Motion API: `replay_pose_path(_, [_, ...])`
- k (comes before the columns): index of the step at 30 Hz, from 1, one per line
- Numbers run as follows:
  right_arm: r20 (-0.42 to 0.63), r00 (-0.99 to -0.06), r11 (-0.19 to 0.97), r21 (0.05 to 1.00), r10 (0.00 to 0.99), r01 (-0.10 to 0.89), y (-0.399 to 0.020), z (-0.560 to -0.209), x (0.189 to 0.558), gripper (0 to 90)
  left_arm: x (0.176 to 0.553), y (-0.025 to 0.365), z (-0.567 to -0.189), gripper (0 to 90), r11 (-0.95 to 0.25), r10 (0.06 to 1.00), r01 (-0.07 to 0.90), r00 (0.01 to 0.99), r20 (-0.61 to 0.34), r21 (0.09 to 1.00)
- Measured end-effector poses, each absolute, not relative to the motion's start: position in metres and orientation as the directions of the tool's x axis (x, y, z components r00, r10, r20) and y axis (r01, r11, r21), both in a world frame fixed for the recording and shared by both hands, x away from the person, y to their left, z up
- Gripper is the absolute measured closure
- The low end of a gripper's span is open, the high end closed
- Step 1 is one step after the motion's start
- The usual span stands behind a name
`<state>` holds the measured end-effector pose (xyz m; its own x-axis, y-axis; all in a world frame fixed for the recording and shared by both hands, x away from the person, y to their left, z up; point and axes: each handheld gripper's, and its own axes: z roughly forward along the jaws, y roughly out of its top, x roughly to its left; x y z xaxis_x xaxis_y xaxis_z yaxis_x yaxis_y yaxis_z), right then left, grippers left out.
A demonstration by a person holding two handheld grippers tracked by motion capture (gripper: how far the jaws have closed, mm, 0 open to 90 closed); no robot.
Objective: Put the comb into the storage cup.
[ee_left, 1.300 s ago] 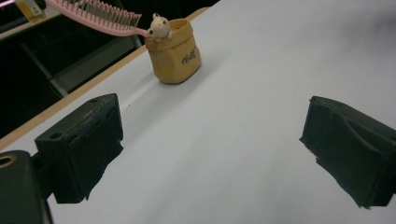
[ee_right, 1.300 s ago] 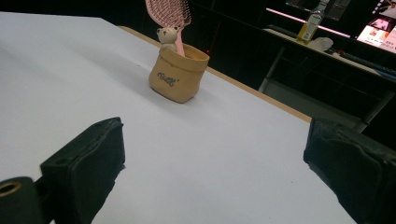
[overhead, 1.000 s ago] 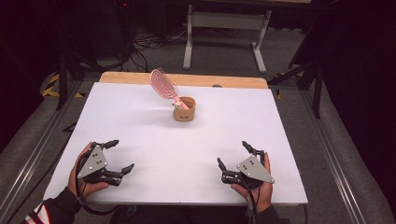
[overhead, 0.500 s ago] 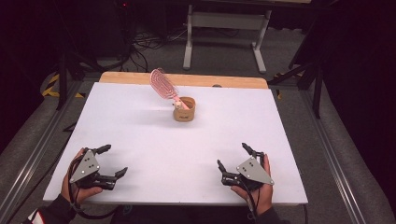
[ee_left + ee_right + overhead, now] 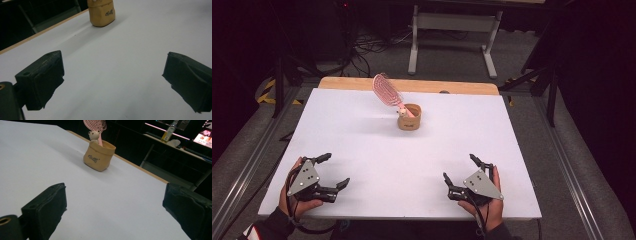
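A small tan pouch (image 5: 410,117) stands on the white table (image 5: 362,125) toward the back centre. A pink hairbrush (image 5: 387,90) leans out of it to the left, and a little bear figure (image 5: 402,112) sits at its rim. The pouch (image 5: 99,156) and bear (image 5: 94,135) appear ahead in the right gripper view, the pouch (image 5: 102,13) far ahead in the left gripper view. My left gripper (image 5: 335,170) rests open near the front left edge. Open and holding nothing, my right gripper (image 5: 459,168) sits near the front right.
A wooden strip (image 5: 412,85) runs along the table's far edge. Beyond it stands a grey metal stand (image 5: 452,30) among floor cables. Metal rails (image 5: 242,170) flank the table on both sides. A bottle (image 5: 167,133) sits on a dark shelf in the right gripper view.
My left gripper has drifted toward the front left corner of the table. The right gripper, pouch and brush stay where they were.
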<state>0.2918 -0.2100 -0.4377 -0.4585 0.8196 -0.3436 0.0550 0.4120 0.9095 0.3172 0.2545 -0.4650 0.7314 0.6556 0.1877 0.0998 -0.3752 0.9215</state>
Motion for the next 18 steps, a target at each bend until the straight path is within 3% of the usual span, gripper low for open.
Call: replay_pose_path(18, [-0.358, -0.443, 0.419, 0.907, 0.822, 0.046, -0.2102, -0.4366, 0.2894, 6.0, 0.3161, 0.2527, -0.4634, 4.0, -0.374, 0.654, 0.096, 0.732, 0.189, 0.923])
